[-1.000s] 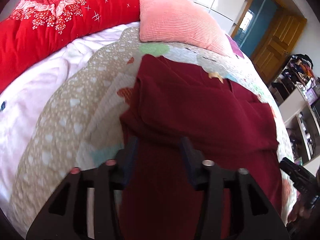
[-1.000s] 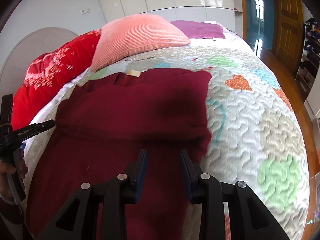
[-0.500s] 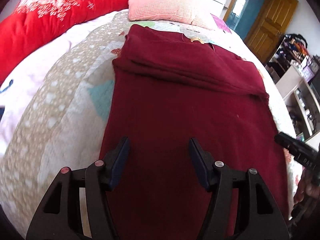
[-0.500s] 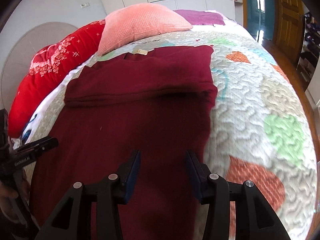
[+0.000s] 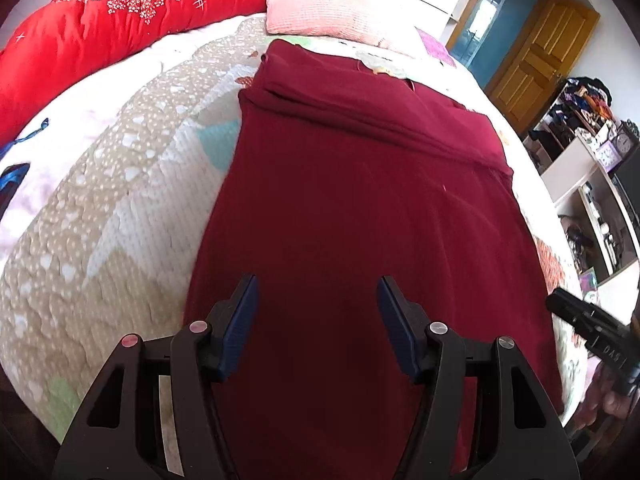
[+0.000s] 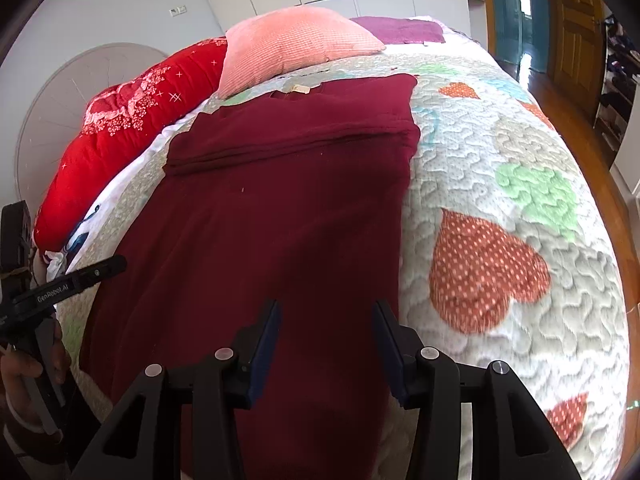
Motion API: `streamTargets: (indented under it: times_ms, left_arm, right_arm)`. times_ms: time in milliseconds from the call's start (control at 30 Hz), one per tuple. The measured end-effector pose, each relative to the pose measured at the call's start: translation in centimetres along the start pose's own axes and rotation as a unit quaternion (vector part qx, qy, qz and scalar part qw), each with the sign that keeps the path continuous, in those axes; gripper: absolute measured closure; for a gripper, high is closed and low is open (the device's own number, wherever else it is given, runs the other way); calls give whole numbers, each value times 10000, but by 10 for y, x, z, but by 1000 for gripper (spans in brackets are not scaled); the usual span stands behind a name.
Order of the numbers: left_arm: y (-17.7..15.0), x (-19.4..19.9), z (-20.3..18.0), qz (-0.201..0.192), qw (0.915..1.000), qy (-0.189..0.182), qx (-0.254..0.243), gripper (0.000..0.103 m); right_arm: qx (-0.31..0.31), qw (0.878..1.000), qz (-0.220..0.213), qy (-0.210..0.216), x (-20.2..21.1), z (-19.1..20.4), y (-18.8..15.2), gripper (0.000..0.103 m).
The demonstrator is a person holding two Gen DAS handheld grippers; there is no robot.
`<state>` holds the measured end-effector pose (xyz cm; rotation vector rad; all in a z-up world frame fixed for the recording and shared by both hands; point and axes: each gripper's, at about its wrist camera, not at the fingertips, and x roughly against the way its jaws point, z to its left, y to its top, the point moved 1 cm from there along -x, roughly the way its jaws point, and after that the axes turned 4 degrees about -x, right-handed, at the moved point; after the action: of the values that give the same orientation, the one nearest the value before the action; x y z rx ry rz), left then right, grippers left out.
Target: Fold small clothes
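A dark red garment (image 5: pixel 360 208) lies flat on the quilted bed, with its far part folded over in a band near the pillow; it also shows in the right wrist view (image 6: pixel 280 208). My left gripper (image 5: pixel 316 296) is open and empty, above the garment's near left part. My right gripper (image 6: pixel 326 320) is open and empty, above the garment's near right edge. Each gripper's tip shows at the edge of the other's view: the right gripper (image 5: pixel 592 320) and the left gripper (image 6: pixel 76 280).
A pink pillow (image 6: pixel 292 44) and a red quilt (image 6: pixel 132 120) lie at the head of the bed. The patterned bedspread (image 6: pixel 500 208) extends to the right of the garment. Shelves (image 5: pixel 592 168) and a wooden door (image 5: pixel 536 52) stand past the bed's right side.
Both grippers have opened wider and pulled back toward the near end of the garment, so more of the cloth now lies in view. The far fold stays in place.
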<state>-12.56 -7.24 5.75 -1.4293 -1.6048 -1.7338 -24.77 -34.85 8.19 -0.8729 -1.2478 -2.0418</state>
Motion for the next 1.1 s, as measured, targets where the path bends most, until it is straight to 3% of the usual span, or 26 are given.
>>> streamTargets:
  times_ms: [300,467,633,1100]
  left_arm:
    - [-11,24,-7,-130,9998,56,-117,42]
    - [-15,29,-8,-143,9999,15,-61,36]
    - [-19,30,-8,-152,9999,38,-59,35]
    - [-29,33,27,-148,9992,99,358,35]
  right_arm:
    - [60,9998,-191,29,26,6,-8,54]
    - [81,9997,-208,52,32,9,-13,51]
    - [133,9997,-211,43,35,9,-17,47]
    - [-111,9998,-135,40,33,-12,-25,45]
